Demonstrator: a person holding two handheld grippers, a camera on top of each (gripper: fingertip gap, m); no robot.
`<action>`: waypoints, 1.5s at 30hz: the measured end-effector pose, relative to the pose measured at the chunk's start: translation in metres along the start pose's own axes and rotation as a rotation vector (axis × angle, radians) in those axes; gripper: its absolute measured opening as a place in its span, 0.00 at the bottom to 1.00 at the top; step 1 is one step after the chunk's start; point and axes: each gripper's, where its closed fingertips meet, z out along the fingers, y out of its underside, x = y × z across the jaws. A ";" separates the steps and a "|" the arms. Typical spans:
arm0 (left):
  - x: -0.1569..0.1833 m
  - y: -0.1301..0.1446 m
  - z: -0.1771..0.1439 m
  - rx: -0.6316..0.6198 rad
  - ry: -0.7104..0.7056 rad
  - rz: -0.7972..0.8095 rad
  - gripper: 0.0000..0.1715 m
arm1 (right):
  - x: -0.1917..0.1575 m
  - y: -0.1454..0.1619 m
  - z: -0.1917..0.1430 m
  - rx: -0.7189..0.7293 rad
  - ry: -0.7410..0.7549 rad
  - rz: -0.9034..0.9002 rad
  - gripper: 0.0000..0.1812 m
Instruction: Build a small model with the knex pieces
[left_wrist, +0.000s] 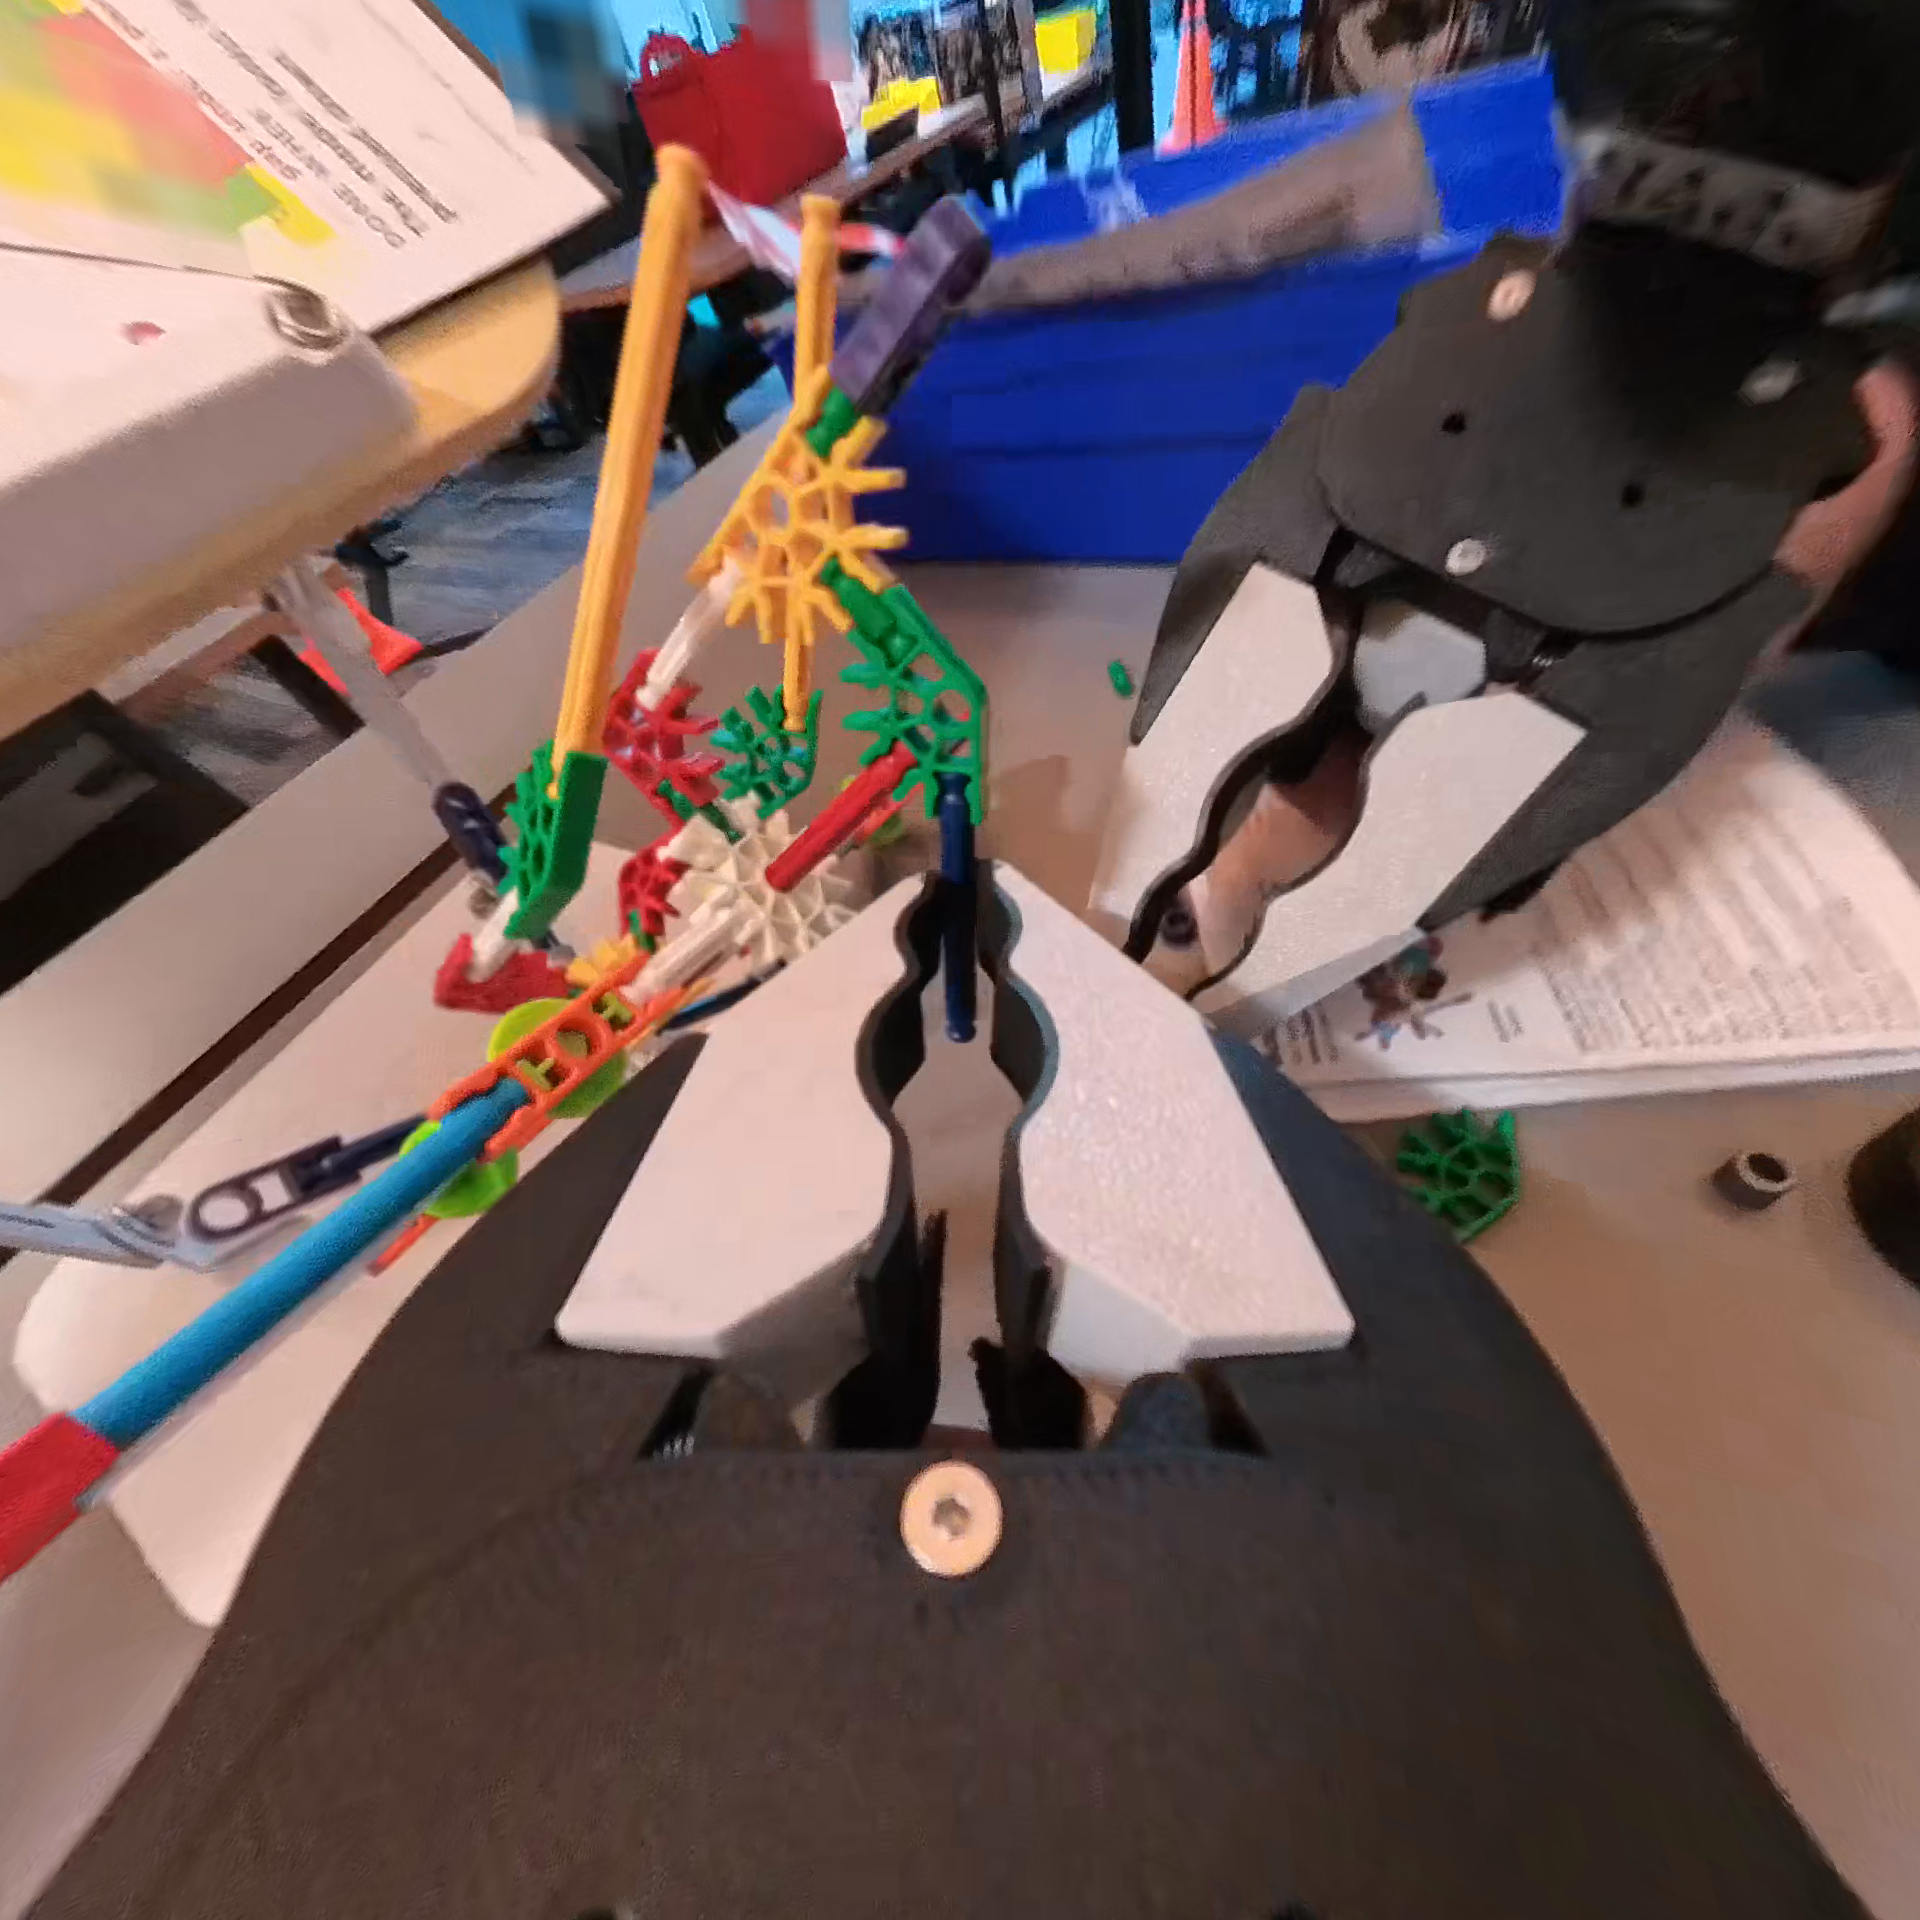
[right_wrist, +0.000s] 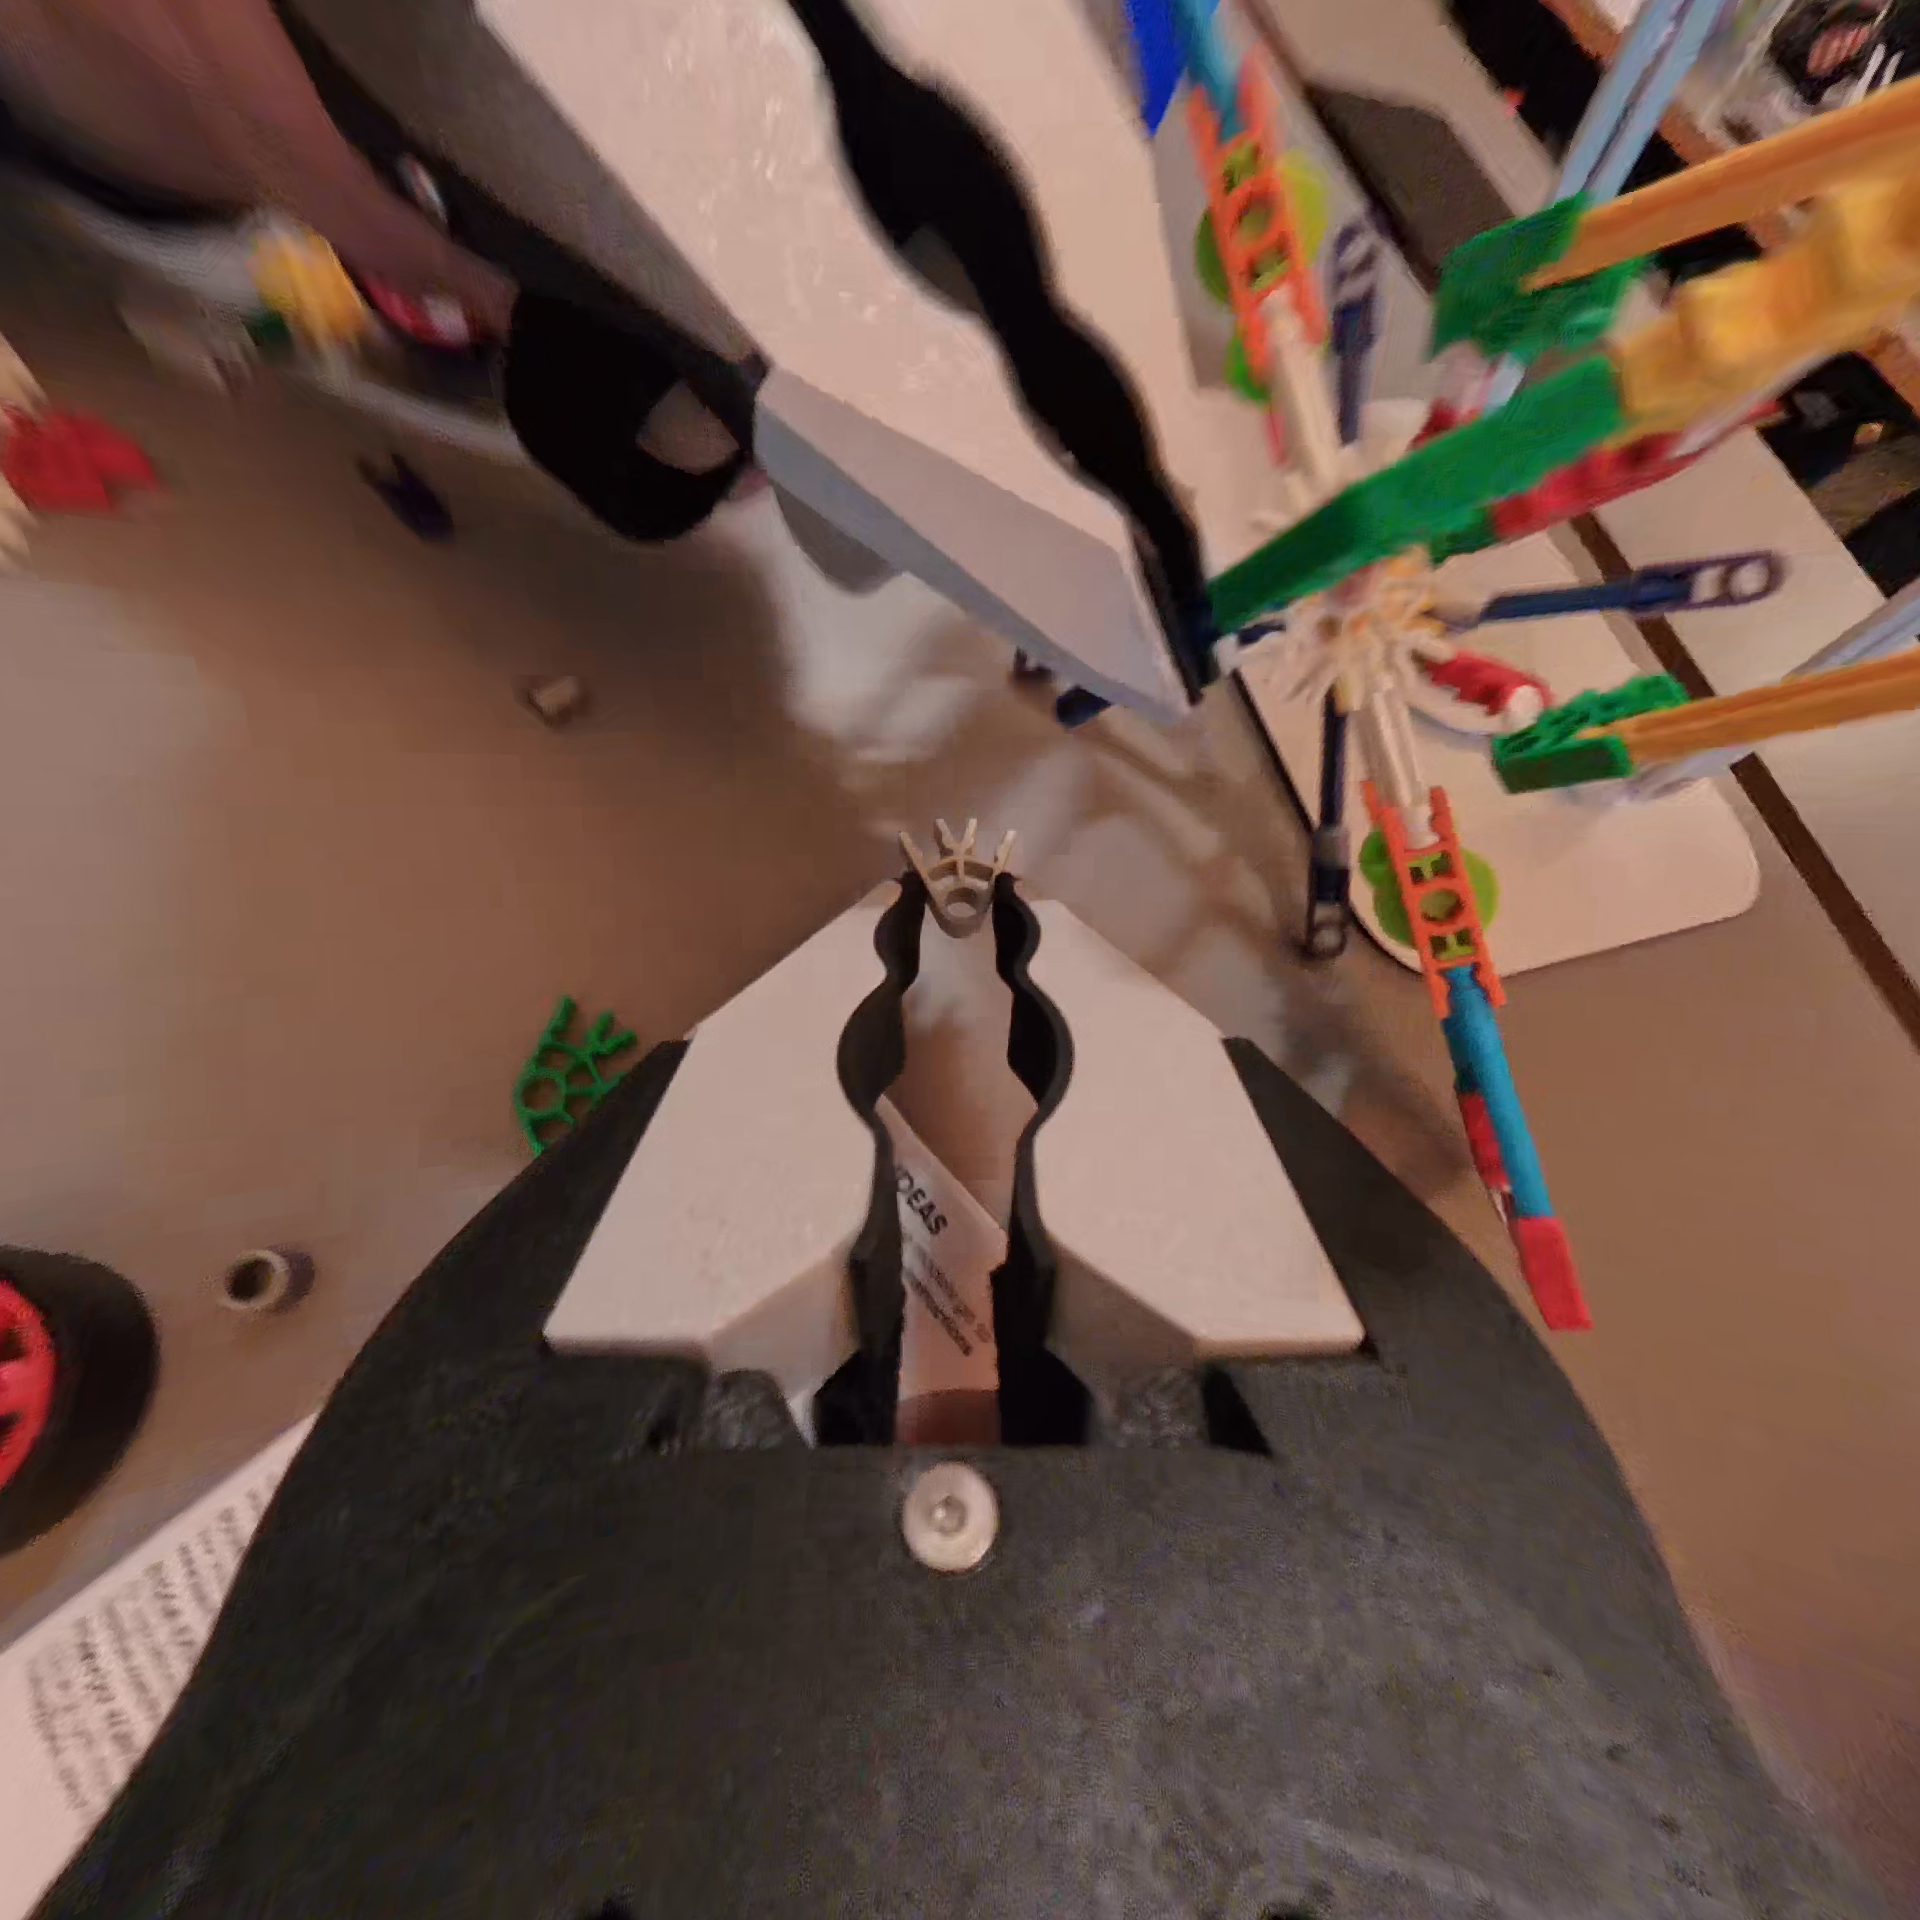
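Between the left gripper's white fingers stands a dark blue rod, pinched near their tips where the gap is narrowest; its upper end plugs into a green connector of the toy model. Just right of that gripper, on the counter, lie a loose green connector and a small grey ring. Left of the fingers a blue tube with a red end runs through an orange connector at the model's foot. Farther off, the right gripper hangs over a printed sheet, its fingers close together. Two yellow rods rise from the model, and a blue bin stands behind.

At the right gripper's own tips sits a small beige connector, clamped between the narrow fingers with its prongs pointing away. Beyond it the left gripper's finger meets the green connector, with the white hub just past.
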 end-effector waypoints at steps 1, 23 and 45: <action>0.000 -0.005 -0.002 0.021 0.017 -0.037 0.02 | 0.001 -0.008 -0.004 0.053 -0.017 0.045 0.06; -0.009 -0.030 -0.009 0.160 0.078 -0.356 0.02 | 0.013 -0.048 -0.031 0.302 0.041 0.253 0.06; 0.036 -0.025 -0.058 0.015 -0.016 0.556 0.10 | -0.031 -0.066 -0.057 0.396 -0.371 0.357 0.06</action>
